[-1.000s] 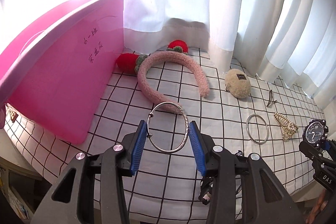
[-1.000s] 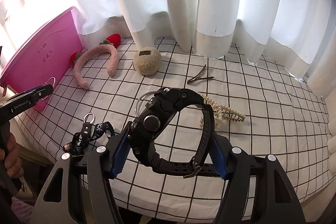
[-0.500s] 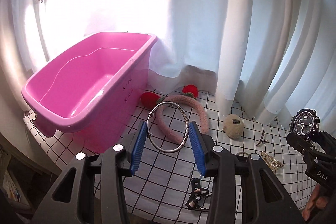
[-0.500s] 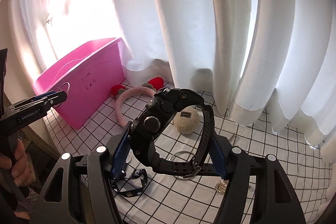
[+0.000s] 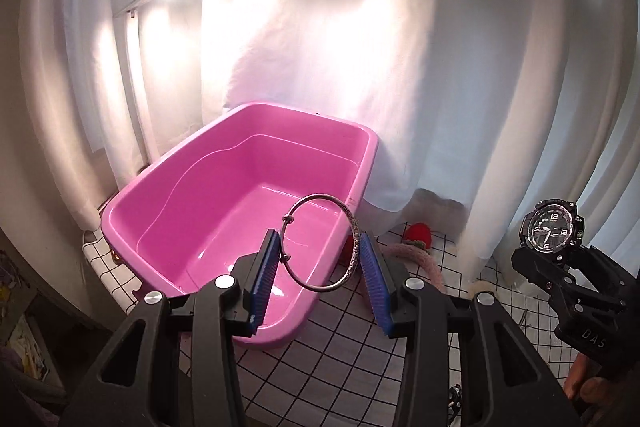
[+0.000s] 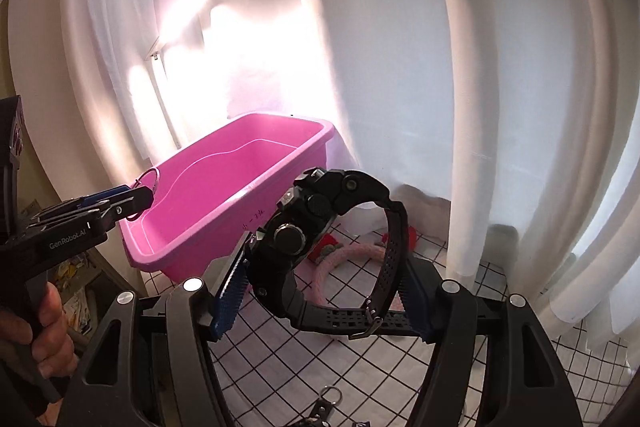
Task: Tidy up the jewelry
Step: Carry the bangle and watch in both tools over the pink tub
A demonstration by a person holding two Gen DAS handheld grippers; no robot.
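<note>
- White curtains (image 5: 460,75) across the whole back, strongly backlit; glare washing out the far rim of the bin, so depth there hard to judge.
- Checked tablecloth (image 5: 340,359) over the table, pink plastic bin (image 5: 240,163) standing at its left end, open side up, nothing visible inside.
- Left gripper (image 5: 318,267) raised above the bin's near right corner, blue pads clamped on the silver bangle (image 5: 320,239); bangle upright between the pads, its upper arc over the bin's interior, lower arc near the rim.
- Right gripper (image 6: 320,291) held high over the tablecloth, right of the bin and apart from it, pads pressed on the strap of the black sports watch (image 6: 320,239); watch case tilted up and toward the bin.
- Pink fuzzy headband (image 6: 344,259) and red knitted strawberry (image 5: 418,233) lying on the cloth by the bin's right wall, below both grippers.
- Keyring strap (image 6: 328,403) at the front edge of the cloth, partly cut off.
- Likely step: carrying both pieces to the bin for dropping.
- Risks, as a judgement: bangle gripped only at two thin points, so apt to pivot or slip out early; released this close to the rim, could strike the edge and bounce onto the cloth or off the table's left end.
- Watch, heavier on the case side, could swing in the pads; both grippers converging on the same bin could collide.
</note>
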